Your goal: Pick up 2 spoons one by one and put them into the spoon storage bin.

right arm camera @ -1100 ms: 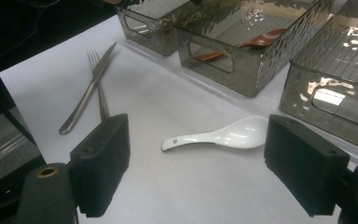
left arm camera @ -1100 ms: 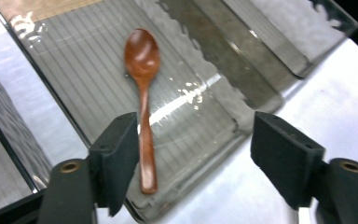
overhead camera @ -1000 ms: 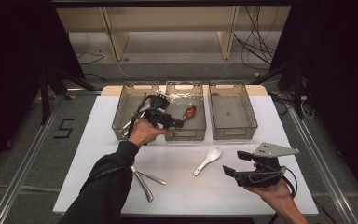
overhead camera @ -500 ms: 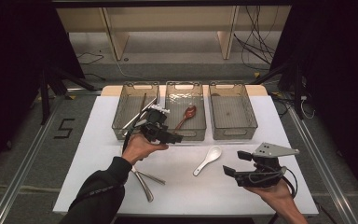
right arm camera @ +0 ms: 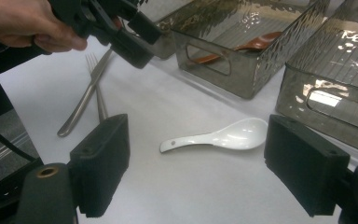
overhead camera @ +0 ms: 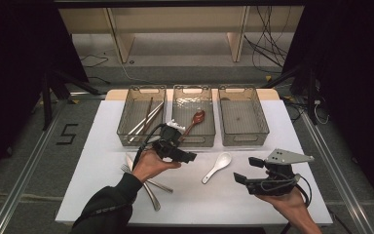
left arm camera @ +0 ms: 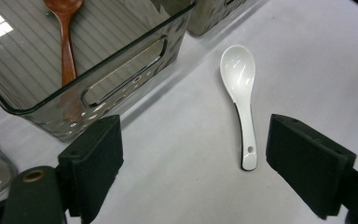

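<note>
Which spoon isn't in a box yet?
The white spoon. It lies on the bare table, in front of the boxes, while the brown spoon already rests inside the middle box.

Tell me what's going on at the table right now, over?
Left claw open, empty, aimed at white spoon. Right claw open, empty, hovering near table's front edge. Spoon lies flat on table, nothing blocking it.

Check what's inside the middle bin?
The middle bin holds one brown wooden spoon, bowl toward the far end. The left tongs overlap its near left corner in the high view, so that bit of floor is hidden.
</note>
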{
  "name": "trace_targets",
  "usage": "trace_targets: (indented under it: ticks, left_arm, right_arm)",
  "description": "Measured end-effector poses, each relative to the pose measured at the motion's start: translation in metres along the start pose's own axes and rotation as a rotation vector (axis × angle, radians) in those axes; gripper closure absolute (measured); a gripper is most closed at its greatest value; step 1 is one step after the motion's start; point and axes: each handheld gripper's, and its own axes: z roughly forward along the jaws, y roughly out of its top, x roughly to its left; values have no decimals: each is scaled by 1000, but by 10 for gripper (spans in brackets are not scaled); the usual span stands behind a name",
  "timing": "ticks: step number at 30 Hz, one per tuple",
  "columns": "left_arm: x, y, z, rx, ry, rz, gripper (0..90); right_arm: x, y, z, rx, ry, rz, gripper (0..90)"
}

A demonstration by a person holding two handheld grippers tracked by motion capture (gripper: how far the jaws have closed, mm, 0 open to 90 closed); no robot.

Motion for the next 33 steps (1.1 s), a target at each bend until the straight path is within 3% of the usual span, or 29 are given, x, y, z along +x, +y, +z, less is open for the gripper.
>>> trace_targets:
  ticks: [2, 12, 33]
  left_arm:
    - [-3, -2, 4, 1, -8, -9, 183]
    - [-14, -9, 25, 65, -5, 30, 183]
    - [-31, -14, 48, 99, -40, 47, 186]
  right_arm:
    - [0, 0, 0, -2, -1, -1, 234]
    - [-1, -1, -1, 2, -5, 2, 234]
    - [-2, -1, 0, 3, -3, 5, 234]
